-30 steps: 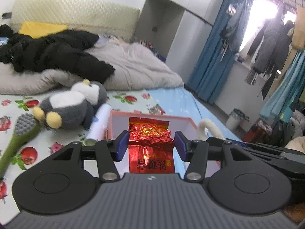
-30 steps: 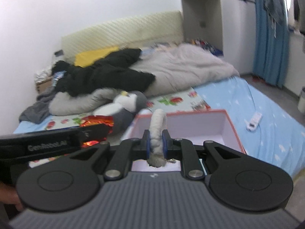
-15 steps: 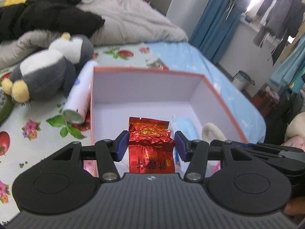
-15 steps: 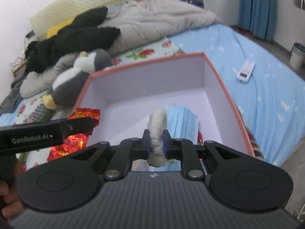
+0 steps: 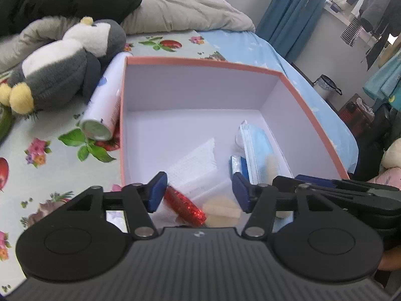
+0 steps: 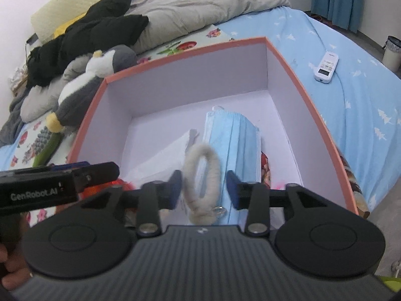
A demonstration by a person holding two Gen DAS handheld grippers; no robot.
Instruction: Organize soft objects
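A pink-rimmed box [image 5: 200,63] with white inside stands on the bed; it also shows in the right wrist view [image 6: 185,47]. My left gripper [image 5: 198,193] is open over its near end; a red foil packet [image 5: 184,207] lies loose just below the fingers, blurred. My right gripper [image 6: 202,188] is open; a fluffy white loop [image 6: 201,175] sits between its fingers, loose and blurred. In the box lie a blue face mask [image 6: 233,140], also in the left wrist view [image 5: 255,150], and a white mesh bag [image 5: 193,163].
A grey and white plush penguin [image 5: 62,67] and a white spray can [image 5: 102,107] lie left of the box. A white remote [image 6: 325,67] lies on the blue sheet to the right. Dark clothes and a grey duvet [image 5: 175,7] lie behind.
Both grippers moved down over the box and opened. The left let go of the red foil packet; the right let go of the fluffy loop.
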